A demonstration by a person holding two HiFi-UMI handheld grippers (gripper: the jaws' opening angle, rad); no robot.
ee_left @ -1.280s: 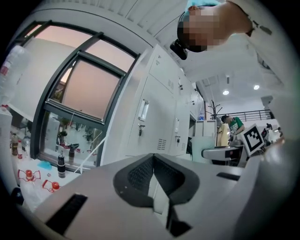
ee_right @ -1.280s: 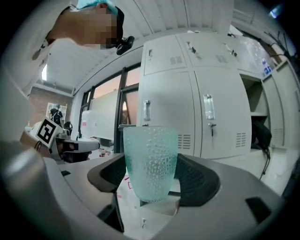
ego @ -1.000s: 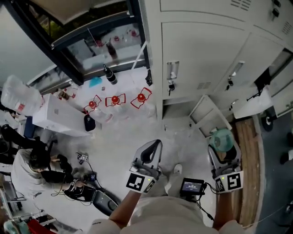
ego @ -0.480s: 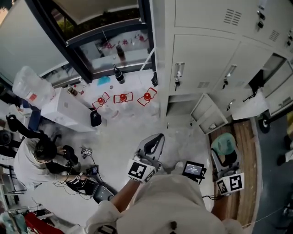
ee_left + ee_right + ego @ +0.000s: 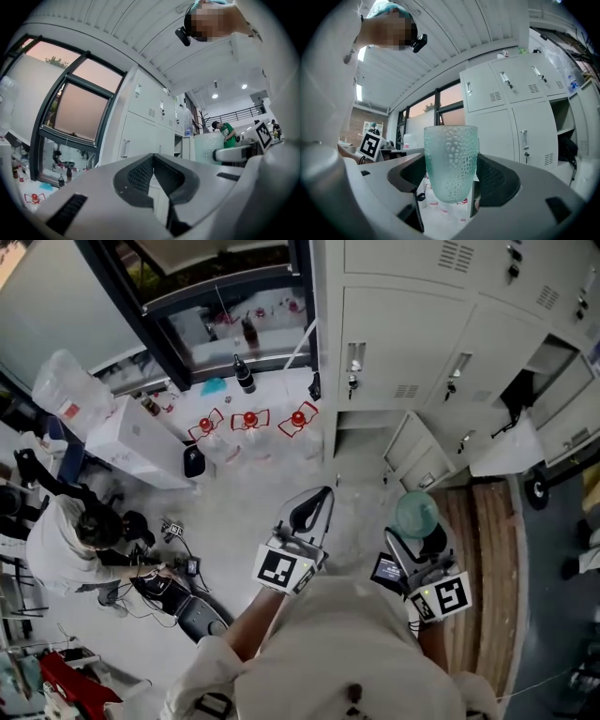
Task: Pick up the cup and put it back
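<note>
The right tongs point(image 5: 419, 540) are drifting inward off the table point(image 5: 487, 521), clamping the cup point(image 5: 415, 512) upright for carrying; the left tongs point(image 5: 152, 176) are idling, pressed together.

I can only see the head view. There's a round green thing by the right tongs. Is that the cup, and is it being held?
Observer: Yes. In the right gripper view the right tongs are shut on the cup, squeezing it from both sides.
Child: Is it tipping over?
Observer: No, from the side it stands upright, rim on top.
Child: What about the left tongs?
Observer: The left gripper view shows the left tongs shut, with nothing between them.
</note>
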